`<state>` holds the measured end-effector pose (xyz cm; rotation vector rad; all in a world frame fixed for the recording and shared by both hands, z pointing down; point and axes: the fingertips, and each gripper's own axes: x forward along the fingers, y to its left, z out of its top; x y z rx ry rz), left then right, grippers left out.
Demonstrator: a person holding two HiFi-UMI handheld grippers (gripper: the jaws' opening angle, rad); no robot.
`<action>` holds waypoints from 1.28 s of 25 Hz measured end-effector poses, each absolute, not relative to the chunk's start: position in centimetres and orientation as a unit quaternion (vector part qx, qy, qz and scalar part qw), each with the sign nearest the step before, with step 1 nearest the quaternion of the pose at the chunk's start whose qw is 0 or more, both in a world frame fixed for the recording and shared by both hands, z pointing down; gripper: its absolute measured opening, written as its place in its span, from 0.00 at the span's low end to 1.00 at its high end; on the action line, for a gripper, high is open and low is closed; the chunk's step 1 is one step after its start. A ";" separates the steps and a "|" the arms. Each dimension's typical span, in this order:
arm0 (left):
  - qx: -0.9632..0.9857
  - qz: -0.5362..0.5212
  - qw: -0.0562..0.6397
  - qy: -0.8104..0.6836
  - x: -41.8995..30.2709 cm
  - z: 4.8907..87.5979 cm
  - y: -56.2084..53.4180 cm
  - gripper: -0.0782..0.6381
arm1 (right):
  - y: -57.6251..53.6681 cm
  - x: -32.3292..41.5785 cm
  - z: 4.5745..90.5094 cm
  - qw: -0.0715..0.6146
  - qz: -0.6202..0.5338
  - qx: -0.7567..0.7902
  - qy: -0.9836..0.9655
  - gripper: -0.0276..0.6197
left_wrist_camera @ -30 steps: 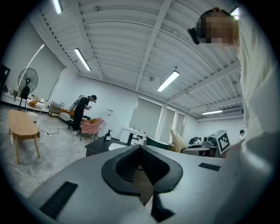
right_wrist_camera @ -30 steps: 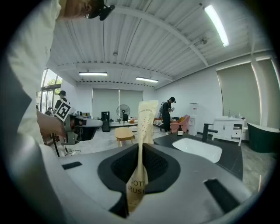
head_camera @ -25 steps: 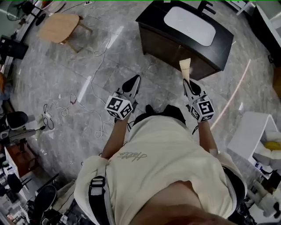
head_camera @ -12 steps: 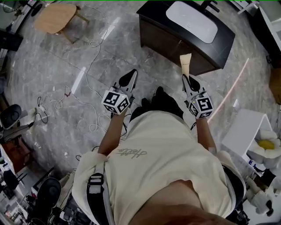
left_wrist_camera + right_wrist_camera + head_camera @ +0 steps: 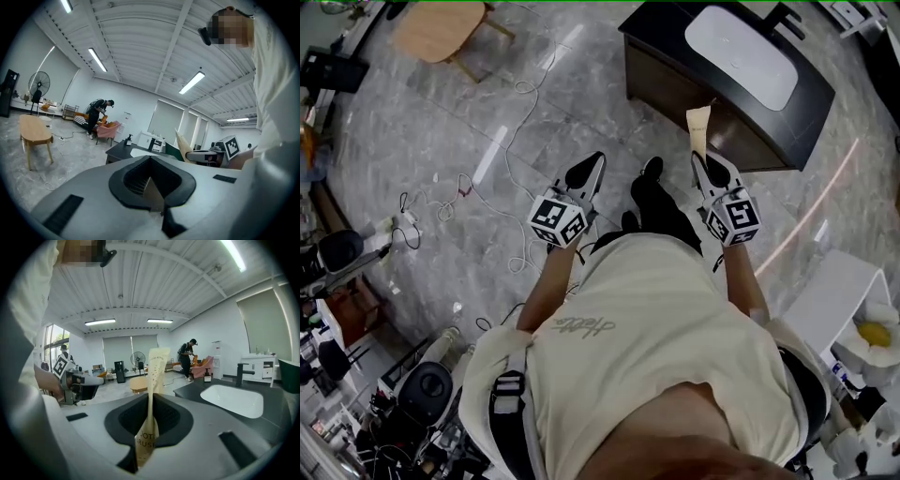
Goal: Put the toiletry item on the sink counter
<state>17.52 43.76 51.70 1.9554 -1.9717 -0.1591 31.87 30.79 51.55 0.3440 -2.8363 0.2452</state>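
Observation:
The toiletry item is a cream paper packet (image 5: pixel 698 126) that stands upright in my right gripper (image 5: pixel 703 165), whose jaws are shut on its lower end. In the right gripper view the packet (image 5: pixel 155 373) rises out of the right gripper (image 5: pixel 149 405), with printed letters near its base. The black sink counter (image 5: pixel 652 58) with its white basin (image 5: pixel 741 56) is just ahead of the packet; in the right gripper view the basin (image 5: pixel 233 401) lies to the right. My left gripper (image 5: pixel 587 176) is held level beside it, shut and holding nothing (image 5: pixel 151 180).
A wooden table (image 5: pixel 441 26) stands far left, and cables (image 5: pixel 441 202) trail over the grey floor. A white stand (image 5: pixel 830 291) is at the right and dark equipment (image 5: pixel 347 253) at the left edge. Another person (image 5: pixel 98 117) stands at the room's far end.
The person has stepped forward, one foot now ahead between the grippers. The sink counter sits closer to the packet and further right in the view. Both grippers keep their pose.

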 end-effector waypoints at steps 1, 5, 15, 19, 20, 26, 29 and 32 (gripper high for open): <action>0.689 -0.052 0.181 -0.700 16.6 51.7 43.0 0.11 | 30.0 30.6 51.6 0.133 0.087 0.113 -0.981 0.08; 0.690 -0.036 0.175 -0.701 13.2 50.6 38.7 0.11 | 26.0 26.0 51.4 0.122 0.091 0.094 -0.984 0.08; 0.694 -0.018 0.161 -0.702 7.0 47.6 26.4 0.11 | 14.0 18.5 50.9 0.103 0.090 0.076 -0.988 0.08; 0.702 -0.021 0.160 -0.694 6.1 47.0 21.5 0.11 | 8.9 17.3 51.5 0.089 0.122 0.089 -0.985 0.08; 0.703 -0.027 0.158 -0.693 5.9 46.8 20.4 0.11 | 7.8 17.1 51.8 0.088 0.126 0.093 -0.984 0.08; 0.706 -0.028 0.176 -0.685 4.3 47.5 16.7 0.11 | 5.4 16.1 53.5 0.098 0.152 0.099 -0.979 0.08; 0.711 -0.023 0.189 -0.677 2.9 48.3 14.6 0.11 | 3.2 15.7 54.6 0.109 0.160 0.112 -0.975 0.08; 0.719 -0.029 0.187 -0.669 1.6 48.9 13.0 0.11 | 2.0 15.2 56.1 0.120 0.174 0.130 -0.969 0.08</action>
